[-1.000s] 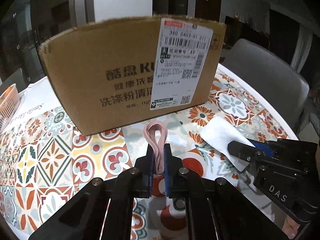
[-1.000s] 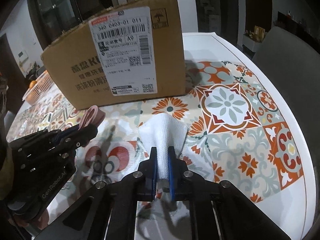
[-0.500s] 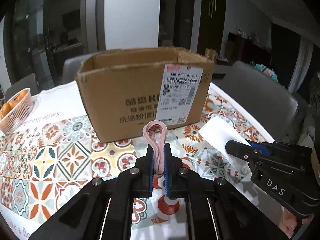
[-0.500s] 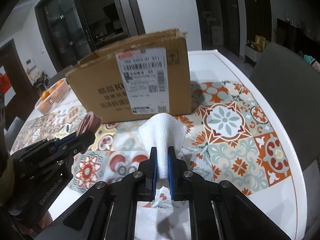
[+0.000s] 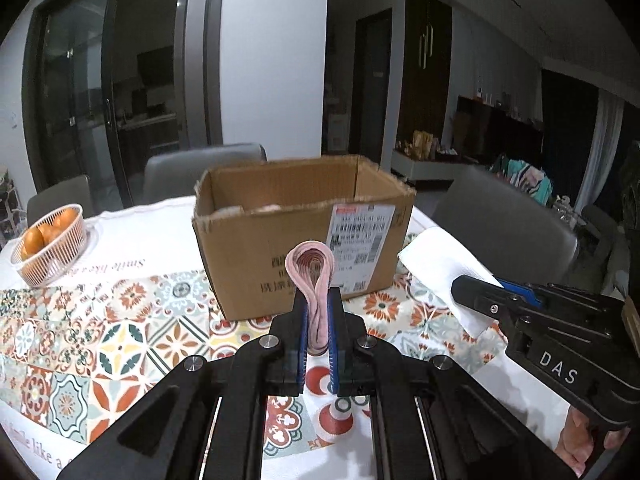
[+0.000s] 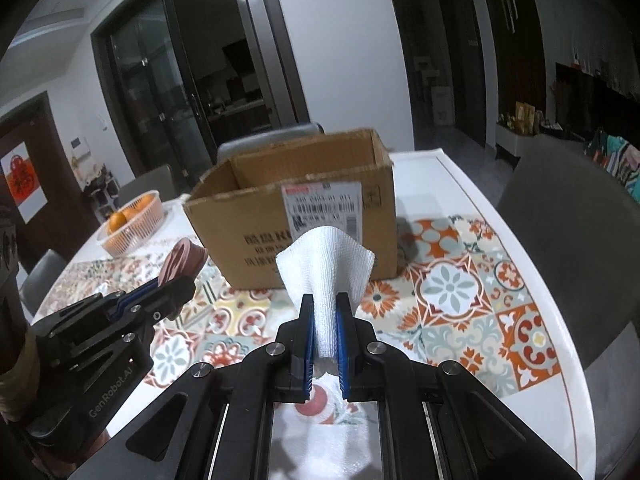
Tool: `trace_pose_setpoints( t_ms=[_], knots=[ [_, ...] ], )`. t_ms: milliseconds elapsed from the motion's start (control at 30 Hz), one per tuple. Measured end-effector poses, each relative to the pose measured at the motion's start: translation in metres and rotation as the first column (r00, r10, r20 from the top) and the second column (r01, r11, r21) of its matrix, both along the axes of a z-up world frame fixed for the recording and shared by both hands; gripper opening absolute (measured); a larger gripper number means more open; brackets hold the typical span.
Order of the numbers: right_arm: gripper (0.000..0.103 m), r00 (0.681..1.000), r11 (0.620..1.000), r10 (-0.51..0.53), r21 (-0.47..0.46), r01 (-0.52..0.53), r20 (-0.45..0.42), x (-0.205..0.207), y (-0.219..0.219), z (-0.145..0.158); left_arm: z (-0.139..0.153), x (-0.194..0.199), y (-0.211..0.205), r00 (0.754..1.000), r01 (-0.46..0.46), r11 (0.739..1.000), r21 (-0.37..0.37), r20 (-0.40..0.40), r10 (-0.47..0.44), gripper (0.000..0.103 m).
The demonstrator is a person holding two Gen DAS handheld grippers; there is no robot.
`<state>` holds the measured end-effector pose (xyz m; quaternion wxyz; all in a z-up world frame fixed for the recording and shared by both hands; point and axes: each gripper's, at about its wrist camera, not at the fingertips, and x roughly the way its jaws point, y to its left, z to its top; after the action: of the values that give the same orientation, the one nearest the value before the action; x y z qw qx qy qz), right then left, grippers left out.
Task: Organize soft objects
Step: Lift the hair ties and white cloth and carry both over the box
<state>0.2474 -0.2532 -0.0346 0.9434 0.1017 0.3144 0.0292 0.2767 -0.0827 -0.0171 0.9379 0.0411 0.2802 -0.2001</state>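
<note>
Left wrist view: left gripper [image 5: 318,316] clamped on pink band bundle [image 5: 311,276], centre frame, above patterned tablecloth [image 5: 120,340]. Open cardboard box [image 5: 300,240] directly behind. Orange basket [image 5: 50,240] at left edge, grey chair [image 5: 508,224] right. Right gripper [image 5: 476,292] at right, gripping white cloth [image 5: 444,268].

Right wrist view: right gripper [image 6: 325,320] pinching white cloth [image 6: 326,264], box [image 6: 296,224] behind. Left gripper [image 6: 176,288] at lower left with pink bundle [image 6: 182,260]. Only here: red door hanging [image 6: 24,180], table's white rim [image 6: 532,280].

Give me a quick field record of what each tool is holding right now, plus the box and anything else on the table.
left tool: shut on pink bands, a looped bundle
right tool: shut on white cloth
cardboard box: open top, upright on table, beyond both tools
box contents: something pale just visible inside, unclear
basket of oranges: far left of box
table: patterned tile cloth
</note>
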Motion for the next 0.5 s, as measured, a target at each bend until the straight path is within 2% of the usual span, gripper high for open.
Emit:
trace_pose_setpoints(
  t_ms=[500],
  knots=[
    [0.011, 0.990, 1.000, 0.011, -0.001, -0.011, 0.138, -0.006, 0.007, 0.050, 0.046, -0.005, 0.011, 0.992, -0.011, 0.999, -0.043, 0.126, 0.016, 0.010]
  ],
)
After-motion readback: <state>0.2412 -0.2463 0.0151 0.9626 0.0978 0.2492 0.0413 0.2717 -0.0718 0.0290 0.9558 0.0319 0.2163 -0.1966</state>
